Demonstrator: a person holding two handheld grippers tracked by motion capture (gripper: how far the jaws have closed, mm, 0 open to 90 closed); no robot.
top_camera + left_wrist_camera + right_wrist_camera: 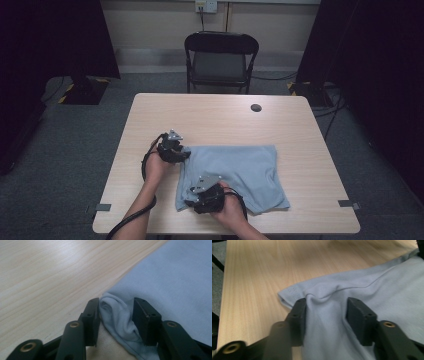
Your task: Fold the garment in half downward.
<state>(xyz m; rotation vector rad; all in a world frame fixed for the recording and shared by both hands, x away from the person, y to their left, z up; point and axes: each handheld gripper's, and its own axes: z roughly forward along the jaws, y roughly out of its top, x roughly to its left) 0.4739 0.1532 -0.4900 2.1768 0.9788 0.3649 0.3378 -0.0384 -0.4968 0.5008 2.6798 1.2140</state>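
Observation:
A light blue cloth [245,167], folded flat, lies on the near half of the pale wooden table [210,115]. My left gripper [185,153] sits at the cloth's far left corner. In the left gripper view its jaws stand apart, and this gripper [116,303] is open around a raised fold of the cloth [120,315]. My right gripper [192,199] is at the cloth's near left corner. There this gripper [327,302] is open too, with a bulge of the cloth [324,312] between the jaws, just behind the hemmed corner.
A black folding chair [220,55] stands behind the table. A small dark round hole [256,107] marks the tabletop at the far right. Grey tape tabs [102,207] sit on the front edge. Dark curtains flank both sides, and cables lie on the floor.

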